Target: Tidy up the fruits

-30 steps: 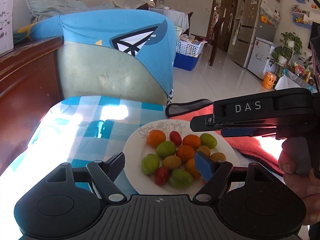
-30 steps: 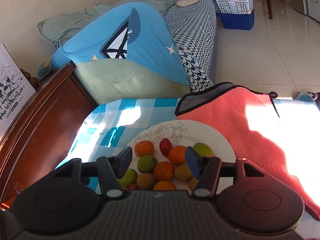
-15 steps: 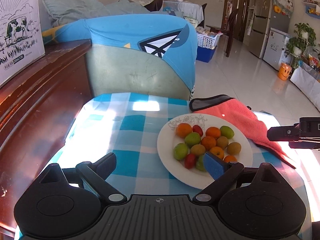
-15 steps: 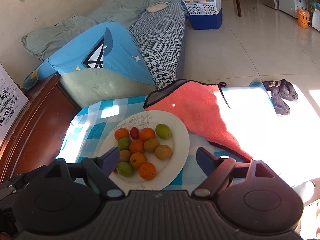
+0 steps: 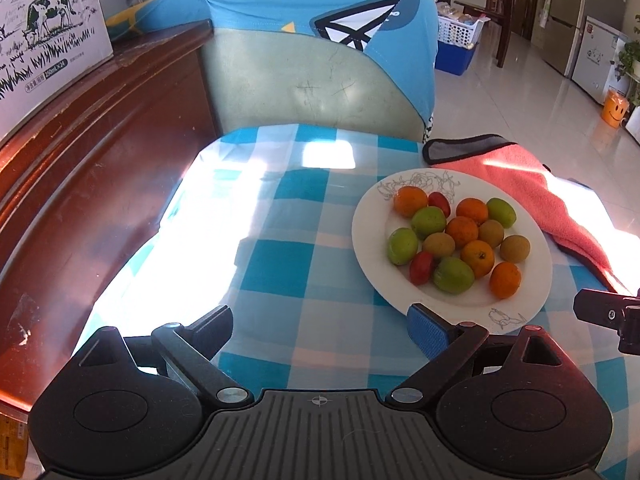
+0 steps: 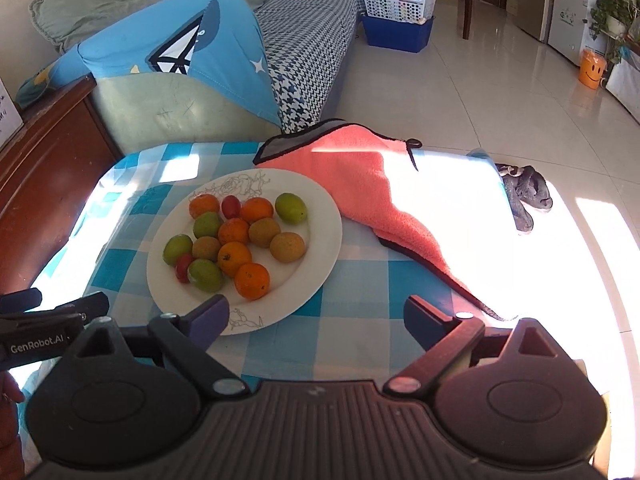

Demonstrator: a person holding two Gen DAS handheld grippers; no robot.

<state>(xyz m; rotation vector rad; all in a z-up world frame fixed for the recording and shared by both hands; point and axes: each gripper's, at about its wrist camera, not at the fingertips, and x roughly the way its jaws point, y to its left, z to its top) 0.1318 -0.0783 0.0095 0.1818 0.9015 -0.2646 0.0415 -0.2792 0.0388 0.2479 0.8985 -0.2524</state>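
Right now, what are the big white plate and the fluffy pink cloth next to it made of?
The white plate looks like glazed ceramic, though it could be melamine: smooth, glossy, with a thin line drawing printed near its rim. The pink cloth looks like soft microfibre or terry towel: a fuzzy, matte pile that sags in folds, with a dark stitched edge.

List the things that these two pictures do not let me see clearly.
- Right wrist view: the table at its right side is washed out by sun glare.
- Left wrist view: the milk carton is cut off by the picture's edge.
- Left wrist view: the right gripper shows only a tip at the edge.
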